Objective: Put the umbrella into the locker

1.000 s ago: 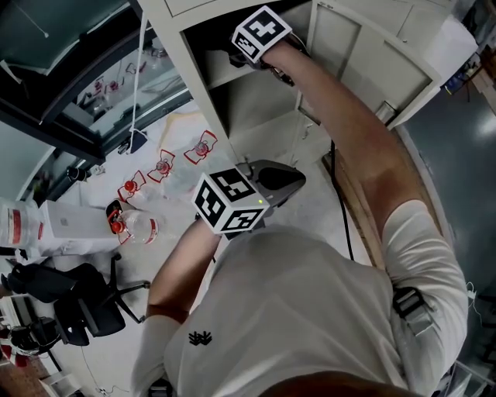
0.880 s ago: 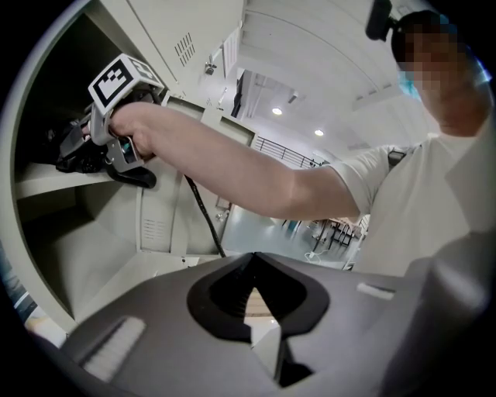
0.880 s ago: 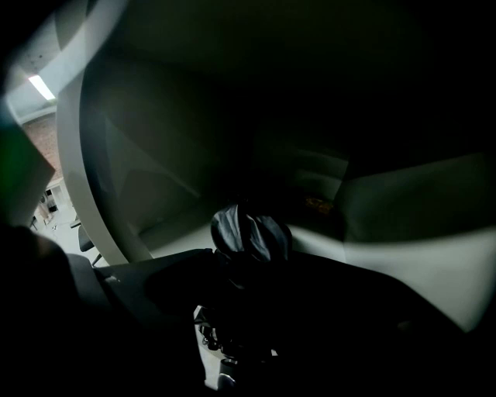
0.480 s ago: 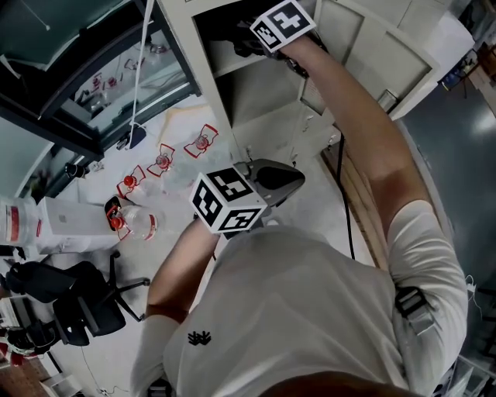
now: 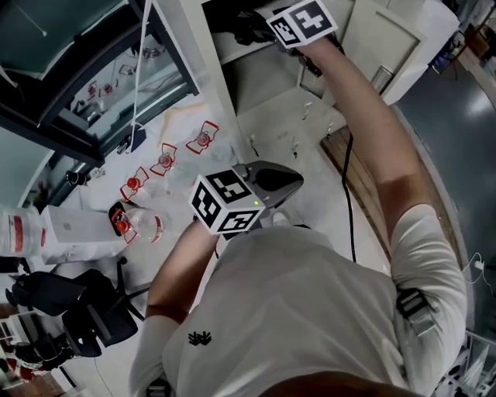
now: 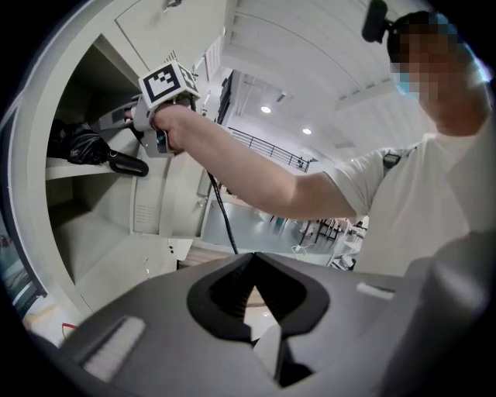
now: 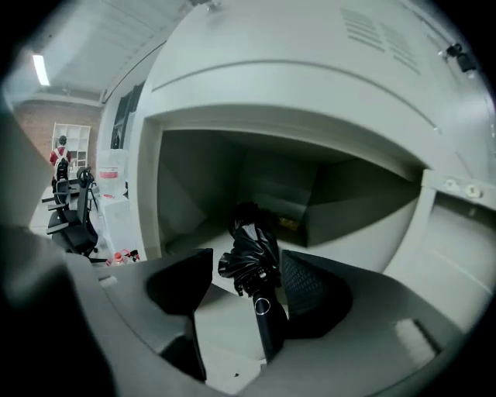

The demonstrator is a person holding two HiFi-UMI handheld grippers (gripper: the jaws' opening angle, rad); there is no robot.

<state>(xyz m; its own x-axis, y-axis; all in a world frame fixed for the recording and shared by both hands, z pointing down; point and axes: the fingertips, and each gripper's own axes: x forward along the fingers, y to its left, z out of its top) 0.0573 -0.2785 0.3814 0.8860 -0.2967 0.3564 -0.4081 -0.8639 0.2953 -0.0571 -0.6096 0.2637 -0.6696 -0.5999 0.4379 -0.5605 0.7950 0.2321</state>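
The folded black umbrella (image 7: 250, 252) lies on the shelf of the open white locker (image 7: 310, 101); its handle (image 7: 268, 329) points back at me. My right gripper (image 7: 240, 298) is open around it, and the handle leans against the right-hand finger (image 7: 310, 287). From the left gripper view the umbrella (image 6: 84, 147) rests on the shelf, with the right gripper (image 6: 116, 120) just above it. In the head view the right gripper (image 5: 267, 19) reaches into the upper compartment. My left gripper (image 5: 275, 180) hangs low by my chest, shut and holding nothing (image 6: 252, 306).
The locker door (image 5: 403, 46) stands swung open to the right. A black cable (image 5: 349, 194) runs along the floor below my right arm. Several red-capped bottles (image 5: 163, 163) lie on the floor at left, and a black office chair (image 5: 70, 310) stands further left.
My right arm has pushed further up and into the locker compartment. The left gripper has stayed where it was.
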